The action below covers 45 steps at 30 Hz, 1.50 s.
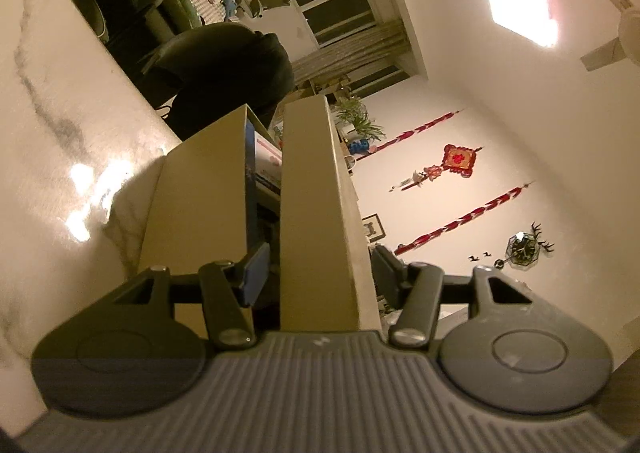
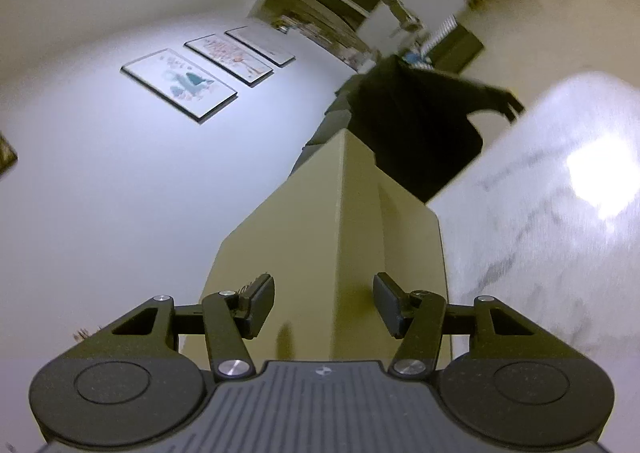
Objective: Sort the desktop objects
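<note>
Ribbed grey claw housing fills the bottom of both views. Left claw (image 1: 316, 277): jaws wide, straddling one upright beige panel of an organizer (image 1: 312, 193); one blue pad sits in the slot between two panels, the other outside on the right; whether either pad touches the panel cannot be told. Contents: a blue-edged book (image 1: 251, 173) and a white-and-red item stand in the slot, centre frame. Right claw (image 2: 324, 301): jaws wide, set either side of the organizer's vertical corner edge (image 2: 340, 221), holding nothing. Desk (image 1: 60, 133): white marble, grey veins, glossy; upper left in the left view, right side in the right view. Organizer stands on it at the edge. Key relation: organizer lies straight ahead of both claws, long axis running away from the lenses, panels parallel to the fingers; left claw is the deeper engaged. Background: dark chair (image 1: 224, 65), framed prints (image 2: 180, 83), red hangings (image 1: 460, 159).
</note>
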Motion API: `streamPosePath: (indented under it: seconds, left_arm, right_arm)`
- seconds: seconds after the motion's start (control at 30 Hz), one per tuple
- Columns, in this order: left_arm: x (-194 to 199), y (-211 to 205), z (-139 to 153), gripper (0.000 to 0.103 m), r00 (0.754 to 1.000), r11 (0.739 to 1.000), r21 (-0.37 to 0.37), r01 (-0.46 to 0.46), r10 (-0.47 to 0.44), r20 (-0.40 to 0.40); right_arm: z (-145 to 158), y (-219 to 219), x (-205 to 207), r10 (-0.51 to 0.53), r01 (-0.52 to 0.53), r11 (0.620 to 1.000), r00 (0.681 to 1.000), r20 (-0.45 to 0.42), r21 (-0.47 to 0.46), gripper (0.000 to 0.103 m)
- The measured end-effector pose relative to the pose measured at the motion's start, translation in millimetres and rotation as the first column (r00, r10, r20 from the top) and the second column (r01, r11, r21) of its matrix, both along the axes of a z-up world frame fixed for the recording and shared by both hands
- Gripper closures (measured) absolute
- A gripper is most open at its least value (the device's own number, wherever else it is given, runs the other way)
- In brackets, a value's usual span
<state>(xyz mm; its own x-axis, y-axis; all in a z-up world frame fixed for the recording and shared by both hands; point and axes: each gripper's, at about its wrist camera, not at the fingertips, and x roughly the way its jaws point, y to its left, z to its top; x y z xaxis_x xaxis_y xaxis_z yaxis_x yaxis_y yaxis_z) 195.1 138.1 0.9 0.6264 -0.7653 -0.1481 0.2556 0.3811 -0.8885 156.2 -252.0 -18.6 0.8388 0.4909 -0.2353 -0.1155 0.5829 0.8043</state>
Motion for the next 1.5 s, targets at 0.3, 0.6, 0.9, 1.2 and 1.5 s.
streamPosePath:
  seconds: [0.3, 0.6, 0.9, 1.2, 1.5]
  left_arm:
    - [-4, 5, 1, 0.04, 0.999, 0.999, 0.036, -0.031, 0.03, 0.013]
    - [-7, 0, 6, 0.06, 0.999, 0.994, 0.107, -0.017, 0.013, 0.031]
    - [-4, -1, 3, 0.06, 0.999, 0.996, 0.072, -0.044, 0.043, 0.014]
    - [1, 1, -1, 0.064, 0.997, 0.991, 0.108, -0.073, 0.075, -0.017]
    - [4, 6, 0, 0.063, 0.995, 0.991, 0.097, -0.089, 0.092, -0.028]
  right_arm:
    - [-11, -8, 1, 0.023, -0.021, 0.997, 0.999, -0.035, 0.077, 0.046]
    - [-6, -6, 0, 0.01, -0.008, 0.997, 1.0, -0.023, 0.074, 0.052]
    - [9, 1, -1, -0.025, 0.024, 0.999, 1.0, 0.017, 0.026, 0.052]
    - [13, 7, 2, -0.045, 0.044, 0.999, 0.998, 0.035, 0.023, 0.054]
    - [23, 15, 11, -0.046, 0.047, 0.998, 0.998, 0.042, -0.032, 0.055]
